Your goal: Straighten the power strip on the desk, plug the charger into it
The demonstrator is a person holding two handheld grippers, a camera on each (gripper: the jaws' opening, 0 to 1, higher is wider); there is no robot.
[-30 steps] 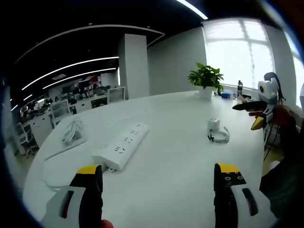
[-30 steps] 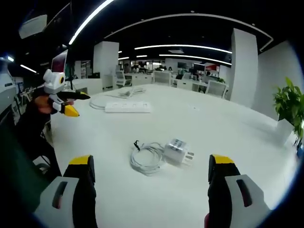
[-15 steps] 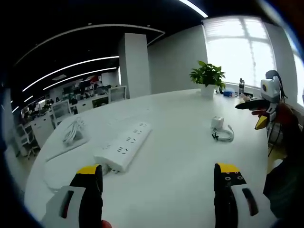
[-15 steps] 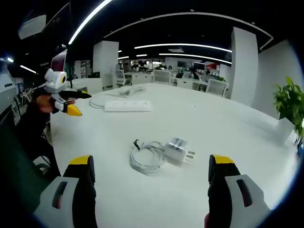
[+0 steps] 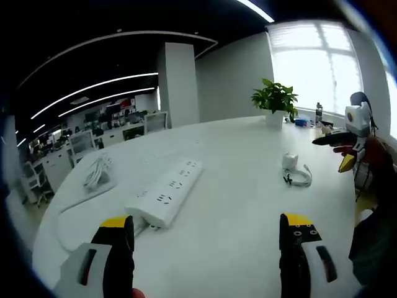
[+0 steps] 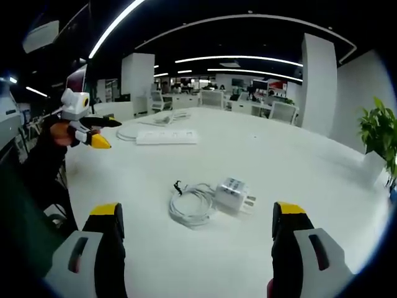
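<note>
A white power strip [image 5: 166,192] lies slantwise on the white desk [image 5: 236,205], just ahead of my left gripper [image 5: 208,233], which is open and holds nothing. Its cord runs off to a coiled bundle [image 5: 96,172] at the left. The white charger [image 6: 234,195] with its coiled cable [image 6: 193,208] rests on the desk ahead of my right gripper [image 6: 197,223], also open and bare. In the left gripper view the charger [image 5: 289,162] sits far right, with the right gripper [image 5: 346,136] beyond it. In the right gripper view the power strip [image 6: 166,137] lies far back, with the left gripper [image 6: 87,130] at its left.
A potted plant [image 5: 274,102] stands at the desk's far edge by the bright window, with small items [image 5: 307,121] beside it. A white pillar [image 5: 180,84] rises behind the desk. Office desks and chairs [image 6: 217,99] fill the background. The person's dark sleeve [image 6: 34,180] shows at left.
The left gripper has crept closer to the power strip, which now sits lower and larger in its view. The right gripper's view is nearly unchanged; the left gripper there has shifted slightly right.
</note>
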